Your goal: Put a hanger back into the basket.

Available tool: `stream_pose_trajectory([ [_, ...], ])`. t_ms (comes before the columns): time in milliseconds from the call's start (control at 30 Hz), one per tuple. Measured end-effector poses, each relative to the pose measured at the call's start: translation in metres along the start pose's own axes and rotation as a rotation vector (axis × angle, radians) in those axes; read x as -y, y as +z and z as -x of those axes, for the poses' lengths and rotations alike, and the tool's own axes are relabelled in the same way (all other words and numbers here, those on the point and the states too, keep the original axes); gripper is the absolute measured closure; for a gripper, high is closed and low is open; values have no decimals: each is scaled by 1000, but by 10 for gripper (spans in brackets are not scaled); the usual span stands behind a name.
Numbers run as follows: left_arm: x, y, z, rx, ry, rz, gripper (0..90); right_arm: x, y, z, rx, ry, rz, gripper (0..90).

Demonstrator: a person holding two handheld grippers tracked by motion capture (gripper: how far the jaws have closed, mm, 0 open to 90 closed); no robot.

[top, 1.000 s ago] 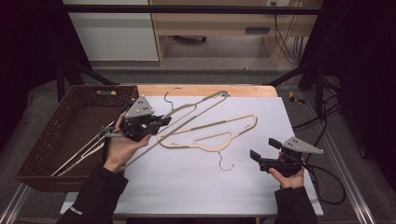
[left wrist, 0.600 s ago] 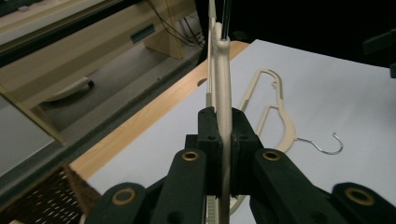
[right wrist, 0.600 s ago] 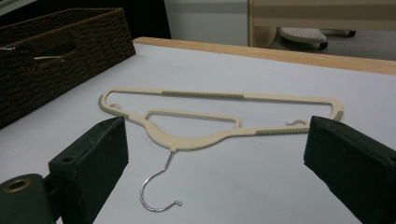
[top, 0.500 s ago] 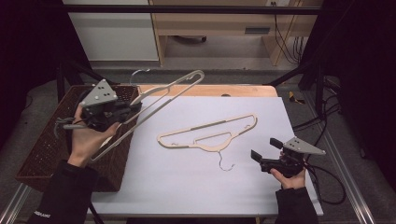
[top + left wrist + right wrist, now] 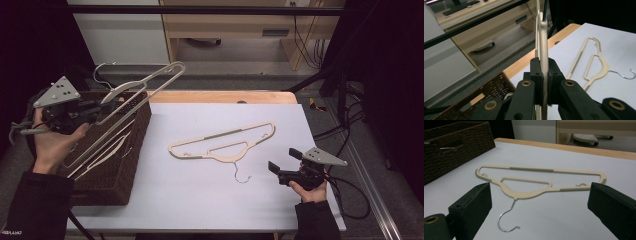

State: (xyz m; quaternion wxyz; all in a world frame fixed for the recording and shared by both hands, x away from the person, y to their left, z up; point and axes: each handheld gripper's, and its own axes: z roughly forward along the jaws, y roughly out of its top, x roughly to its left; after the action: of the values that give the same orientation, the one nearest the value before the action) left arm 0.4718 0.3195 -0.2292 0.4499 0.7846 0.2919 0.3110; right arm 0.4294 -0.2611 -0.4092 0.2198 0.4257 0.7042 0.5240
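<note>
Cream plastic hanger (image 5: 131, 91) is clamped in the left hand-held gripper (image 5: 98, 109) above the wicker basket (image 5: 107, 177), while another hanger (image 5: 223, 143), lengthwise across the tabletop (image 5: 200, 200), is faced by the released right hand-held gripper (image 5: 282, 163).

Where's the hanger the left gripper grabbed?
High view, left side: the held hanger is clamped in the left gripper, raised over the wicker basket, hook toward the back.
</note>
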Motion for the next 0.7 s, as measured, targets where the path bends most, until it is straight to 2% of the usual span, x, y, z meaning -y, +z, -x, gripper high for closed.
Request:
stream_pose_trajectory([
  [233,26,-6,-30,-43,-28,-40,856,0,0,0,6,-1,-1,59],
  [367,43,-6,-42,-60,-20,-80,856,0,1,0,11,0,-1,59],
  [533,59,-7,-50,-62,-13,-94,856,1,1,0,10,1,-3,58],
  [700,76,-7,-56,-72,17,-141,856,1,2,0,9,2,-8,58],
])
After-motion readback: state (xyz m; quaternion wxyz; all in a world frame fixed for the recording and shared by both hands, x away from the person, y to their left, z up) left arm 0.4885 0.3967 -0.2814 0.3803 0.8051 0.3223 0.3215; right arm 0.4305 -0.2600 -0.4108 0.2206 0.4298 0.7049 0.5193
